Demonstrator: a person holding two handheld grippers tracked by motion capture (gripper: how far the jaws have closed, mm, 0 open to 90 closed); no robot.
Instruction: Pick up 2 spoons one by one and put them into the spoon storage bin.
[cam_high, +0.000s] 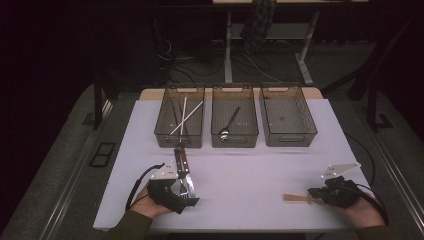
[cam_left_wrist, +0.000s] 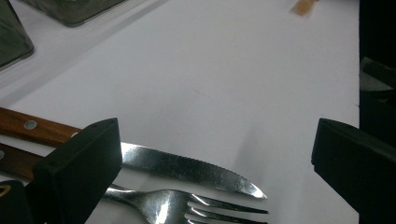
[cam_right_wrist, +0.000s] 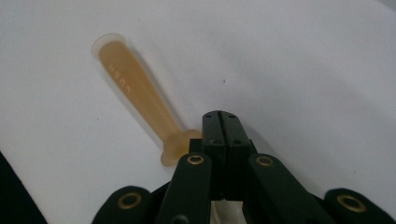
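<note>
A knife (cam_left_wrist: 187, 168) with a riveted wooden handle and a steel fork (cam_left_wrist: 177, 205) lie side by side on the white table (cam_high: 240, 170). My left gripper (cam_left_wrist: 215, 140) is open, its jaws standing wide above their blades and tines. In the high view this left gripper (cam_high: 187, 192) sits at the near left over the knife (cam_high: 181, 160) and fork (cam_high: 182, 186). At the near right my right gripper (cam_high: 312, 192) is shut, jaws pressed flat together. A tan utensil handle (cam_right_wrist: 135, 93) lies on the table, its wider end running under the right gripper (cam_right_wrist: 219, 116). I see nothing between those jaws.
Three dark see-through bins stand in a row at the back. The left bin (cam_high: 162, 131) holds pale chopsticks, the middle bin (cam_high: 216, 137) a dark spoon, and the right bin (cam_high: 287, 137) nothing that I can see. The table's front edge runs just behind both hands.
</note>
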